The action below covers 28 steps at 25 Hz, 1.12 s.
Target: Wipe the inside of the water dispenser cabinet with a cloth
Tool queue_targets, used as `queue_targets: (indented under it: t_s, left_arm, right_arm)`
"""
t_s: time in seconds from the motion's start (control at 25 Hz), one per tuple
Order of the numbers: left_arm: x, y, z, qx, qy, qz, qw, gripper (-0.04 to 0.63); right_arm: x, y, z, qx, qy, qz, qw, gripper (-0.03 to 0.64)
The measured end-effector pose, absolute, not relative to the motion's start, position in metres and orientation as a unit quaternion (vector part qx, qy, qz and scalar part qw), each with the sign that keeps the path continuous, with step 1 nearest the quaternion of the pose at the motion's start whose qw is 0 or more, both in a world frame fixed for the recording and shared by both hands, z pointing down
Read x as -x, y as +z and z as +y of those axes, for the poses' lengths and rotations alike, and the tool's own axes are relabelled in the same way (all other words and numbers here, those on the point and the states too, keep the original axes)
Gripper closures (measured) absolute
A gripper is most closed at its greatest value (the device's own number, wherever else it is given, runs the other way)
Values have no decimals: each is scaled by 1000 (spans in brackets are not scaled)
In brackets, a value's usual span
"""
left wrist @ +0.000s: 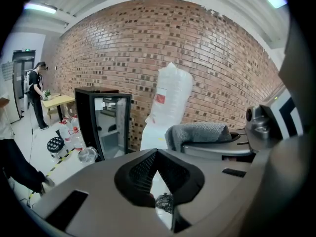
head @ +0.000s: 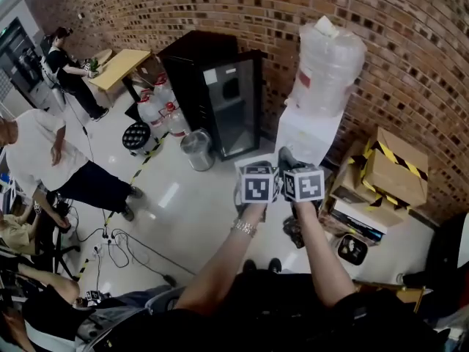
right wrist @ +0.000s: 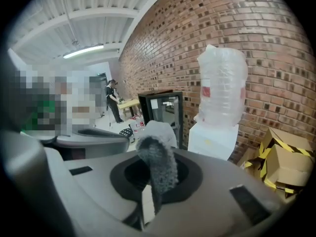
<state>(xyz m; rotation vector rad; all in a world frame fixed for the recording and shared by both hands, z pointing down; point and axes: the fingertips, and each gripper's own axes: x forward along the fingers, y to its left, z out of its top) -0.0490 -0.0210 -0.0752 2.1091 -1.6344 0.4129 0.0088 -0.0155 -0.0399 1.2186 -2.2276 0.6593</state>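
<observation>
Cloth (right wrist: 160,158) pinched in right gripper (right wrist: 154,180); left gripper (left wrist: 157,154) closed, empty. Water dispenser (head: 309,132) centre-right, head view, not yet reached. Risk: cloth held by an edge, may pull free w/ wiping drag.

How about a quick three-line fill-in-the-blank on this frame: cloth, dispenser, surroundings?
1. The gripper shut on the grey cloth is the person's ____ one.
2. The white water dispenser stands against a ____ wall.
3. In the head view, the black glass-door fridge stands to the dispenser's ____.

Missing words: right; brick; left.
</observation>
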Motion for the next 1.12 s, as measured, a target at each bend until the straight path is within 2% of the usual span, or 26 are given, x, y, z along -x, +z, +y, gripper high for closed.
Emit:
queue_targets:
  t_s: [1.12]
  left_arm:
    - [43, -74, -14, -753, 152, -602, 217, 594]
  right_arm:
    - [5, -40, -13, -400, 251, -847, 245, 597]
